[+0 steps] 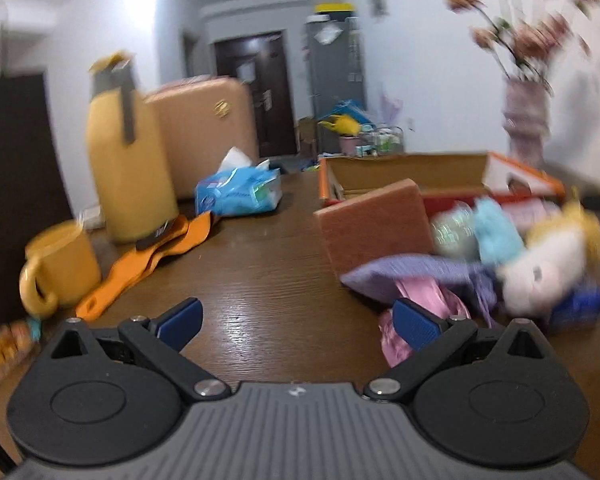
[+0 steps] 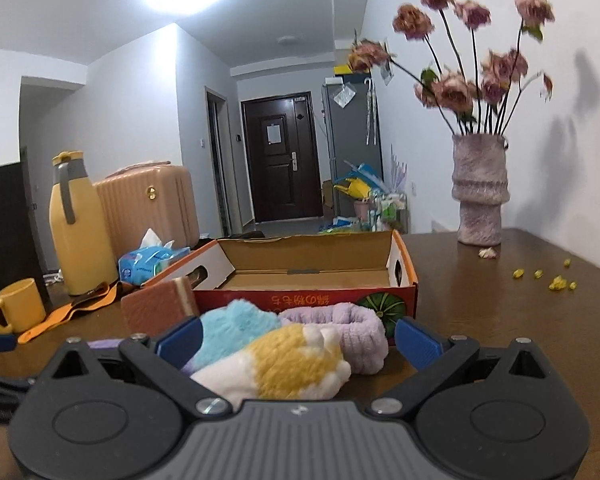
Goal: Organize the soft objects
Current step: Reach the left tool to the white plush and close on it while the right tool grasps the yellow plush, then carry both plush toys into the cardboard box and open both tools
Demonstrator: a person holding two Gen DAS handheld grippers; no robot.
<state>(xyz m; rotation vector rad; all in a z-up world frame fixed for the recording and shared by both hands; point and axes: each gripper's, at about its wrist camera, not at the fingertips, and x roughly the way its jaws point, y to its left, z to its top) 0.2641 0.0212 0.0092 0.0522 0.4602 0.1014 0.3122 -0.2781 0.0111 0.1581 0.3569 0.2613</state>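
A pile of soft things lies on the wooden table in front of an open cardboard box [image 2: 312, 280]. In the right wrist view a white and yellow plush [image 2: 284, 364], a light blue plush [image 2: 236, 328] and a lilac fluffy band [image 2: 352, 332] sit between the open fingers of my right gripper [image 2: 298, 340]. In the left wrist view my left gripper [image 1: 298, 324] is open and empty over bare table, left of the pile: a lilac cloth [image 1: 412, 276], a pink shiny item [image 1: 416, 320], the white plush [image 1: 540, 272] and the blue plush [image 1: 496, 232]. The box [image 1: 404, 176] stands behind.
A brown sponge block [image 1: 372, 228] stands by the box. A yellow flask [image 1: 128, 160], yellow mug [image 1: 60, 268], orange strap [image 1: 148, 264], tissue pack [image 1: 240, 188] and pink suitcase [image 1: 208, 128] are at the left. A vase of dried flowers [image 2: 480, 192] stands at the right, with petals [image 2: 556, 280] nearby.
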